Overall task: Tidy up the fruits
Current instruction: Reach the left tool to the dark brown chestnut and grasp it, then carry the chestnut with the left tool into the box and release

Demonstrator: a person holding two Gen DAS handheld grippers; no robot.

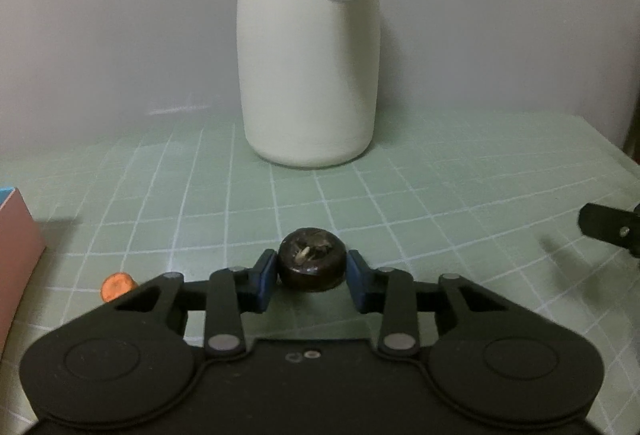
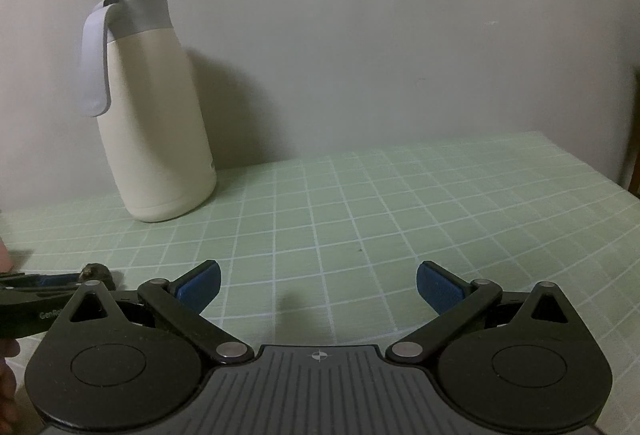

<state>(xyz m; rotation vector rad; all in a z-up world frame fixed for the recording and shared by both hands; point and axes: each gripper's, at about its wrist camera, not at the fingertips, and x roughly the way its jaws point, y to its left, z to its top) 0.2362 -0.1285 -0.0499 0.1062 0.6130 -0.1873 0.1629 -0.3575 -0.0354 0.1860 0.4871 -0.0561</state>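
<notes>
Mangosteen (image 1: 311, 263) pinched in the left claw (image 1: 311, 275), low centre frame — right claw (image 2: 318, 285) gapes wide, empty, over the green surface (image 2: 400, 203).

Left gripper (image 1: 311, 273) body: matte black plastic, wide and flat, with a round raised disc at the left and the right side.
Left gripper links: black bars on silver round pivot pins, with triangular cut-outs in the outer arms.
Left gripper pads (image 1: 262, 285): dark blue, ribbed rubber on the jaws.
Left gripper middle: two small round screw holes near the far edge of the body.
Right gripper (image 2: 318, 285) body: same black shape, but the middle plate is grey with long ribs.
Right gripper marking: a small white cross-in-circle sign on the far edge of the grey plate.
Right gripper pads (image 2: 200, 285): dark blue, finely textured.
Lettering: white letters "GenRo" on the left gripper's black arm, rest hidden.
</notes>
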